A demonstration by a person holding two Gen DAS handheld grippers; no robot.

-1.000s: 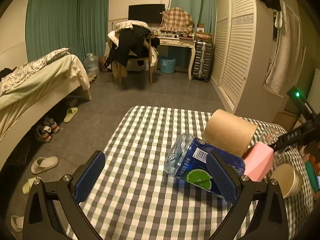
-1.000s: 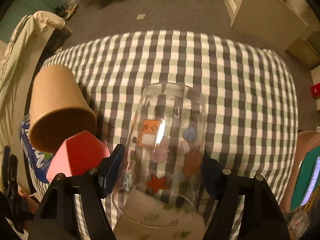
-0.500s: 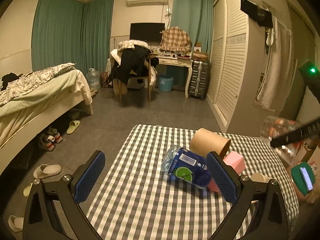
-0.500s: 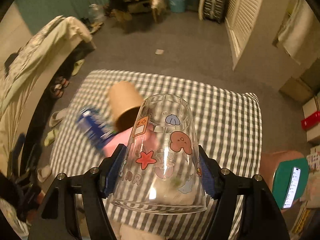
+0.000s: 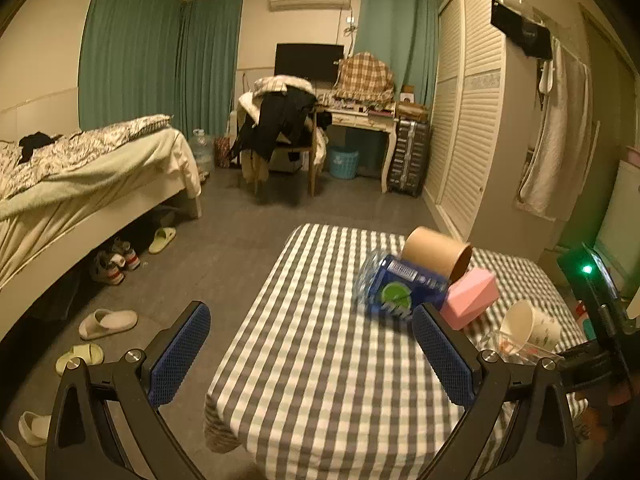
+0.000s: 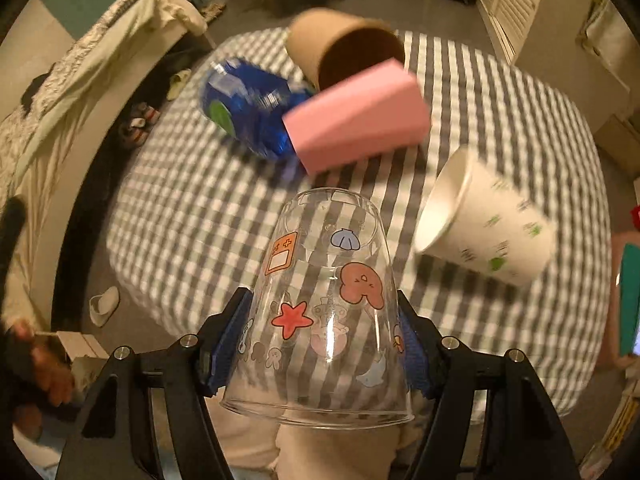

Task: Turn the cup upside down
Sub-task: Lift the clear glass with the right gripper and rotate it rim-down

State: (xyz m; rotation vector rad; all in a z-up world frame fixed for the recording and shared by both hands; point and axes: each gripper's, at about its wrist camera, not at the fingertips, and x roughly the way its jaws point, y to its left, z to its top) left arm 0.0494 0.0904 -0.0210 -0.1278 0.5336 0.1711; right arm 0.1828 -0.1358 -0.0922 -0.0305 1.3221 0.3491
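Clear glass cup (image 6: 324,304) shows fully only in the right view, clamped in the right tool (image 6: 322,344) above the checked worktop (image 6: 192,216), base pointing forward, rim toward the camera; left tool (image 5: 312,352) gapes empty.

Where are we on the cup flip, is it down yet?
Done: the right gripper has the clear sticker cup clamped and lifted, closed base pointing away toward the checkered table, open rim near the camera. In hand: turning it over above the cloth. Left: set it rim-down on a bare patch and release. The left gripper is open and idle.
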